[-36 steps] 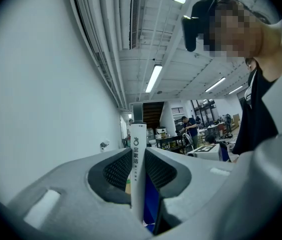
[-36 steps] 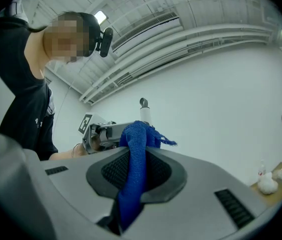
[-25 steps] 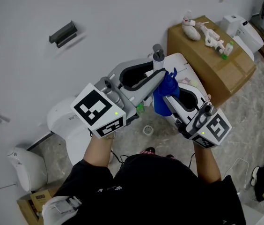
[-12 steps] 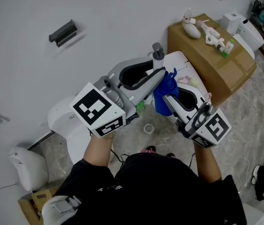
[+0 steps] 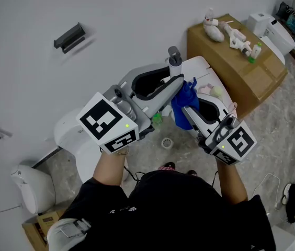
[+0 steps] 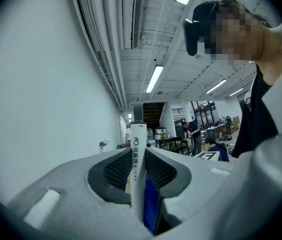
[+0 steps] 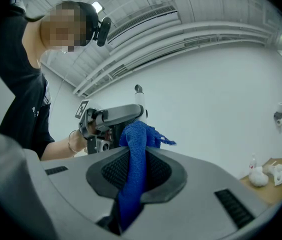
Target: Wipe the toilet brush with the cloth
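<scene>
Viewed from the head: clamps the toilet brush (image 5: 174, 57) by its white handle in the left gripper (image 5: 178, 85), jaws closed on both sides of the shaft, long axis upright and running toward 12 o'clock. Pinches the blue cloth (image 5: 183, 104) firmly in the right gripper (image 5: 188, 112), touching the shaft from 4 o'clock. Probably calls for sliding the cloth along that axis. Below, a white fixture (image 5: 70, 135) and a pale stone floor (image 5: 288, 98). At 2 o'clock, a cardboard box (image 5: 241, 61) against a white wall (image 5: 137, 14).

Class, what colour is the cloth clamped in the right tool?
Deep blue cloth; the right gripper view shows it best.
</scene>
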A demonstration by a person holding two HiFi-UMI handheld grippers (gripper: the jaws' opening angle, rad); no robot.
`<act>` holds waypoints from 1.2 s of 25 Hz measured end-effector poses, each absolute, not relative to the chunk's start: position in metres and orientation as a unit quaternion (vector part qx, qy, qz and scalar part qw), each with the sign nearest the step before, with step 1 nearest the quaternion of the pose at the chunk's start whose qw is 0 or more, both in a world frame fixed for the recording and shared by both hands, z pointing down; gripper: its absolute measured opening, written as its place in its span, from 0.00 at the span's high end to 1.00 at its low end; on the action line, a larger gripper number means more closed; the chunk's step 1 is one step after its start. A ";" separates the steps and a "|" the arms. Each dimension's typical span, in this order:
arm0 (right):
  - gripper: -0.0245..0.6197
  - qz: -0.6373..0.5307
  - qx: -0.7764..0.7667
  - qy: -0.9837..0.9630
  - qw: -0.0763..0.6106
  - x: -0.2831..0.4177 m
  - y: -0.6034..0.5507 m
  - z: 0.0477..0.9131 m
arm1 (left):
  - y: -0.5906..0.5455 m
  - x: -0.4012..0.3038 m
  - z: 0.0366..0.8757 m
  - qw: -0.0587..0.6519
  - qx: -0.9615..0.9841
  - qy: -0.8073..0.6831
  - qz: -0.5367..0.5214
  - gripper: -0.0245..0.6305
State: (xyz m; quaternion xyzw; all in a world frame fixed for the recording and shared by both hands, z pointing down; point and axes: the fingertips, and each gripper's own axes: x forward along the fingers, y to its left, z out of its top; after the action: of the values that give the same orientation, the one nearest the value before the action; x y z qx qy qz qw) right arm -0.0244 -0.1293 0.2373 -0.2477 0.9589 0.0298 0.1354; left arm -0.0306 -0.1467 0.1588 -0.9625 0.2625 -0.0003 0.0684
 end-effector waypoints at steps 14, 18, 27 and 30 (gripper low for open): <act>0.86 0.026 -0.266 0.957 0.114 -0.023 -0.135 0.257 | -0.145 -0.028 0.156 0.071 -0.964 0.258 0.001 0.83; 0.86 0.022 -0.269 0.957 0.110 -0.022 -0.135 0.261 | -0.144 -0.028 0.154 0.071 -0.964 0.255 0.001 0.83; 0.86 0.013 -0.280 0.954 0.103 -0.020 -0.136 0.270 | -0.140 -0.026 0.150 0.071 -0.966 0.249 0.004 0.83; 0.86 0.010 -0.282 0.954 0.101 -0.020 -0.136 0.274 | -0.140 -0.025 0.149 0.072 -0.967 0.246 0.004 0.83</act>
State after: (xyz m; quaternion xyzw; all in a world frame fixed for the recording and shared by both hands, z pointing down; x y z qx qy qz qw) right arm -0.0198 -0.1361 0.2736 -0.2820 0.9540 0.0098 0.1014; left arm -0.0254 -0.1397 0.1489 -0.9665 0.2462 0.0044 0.0723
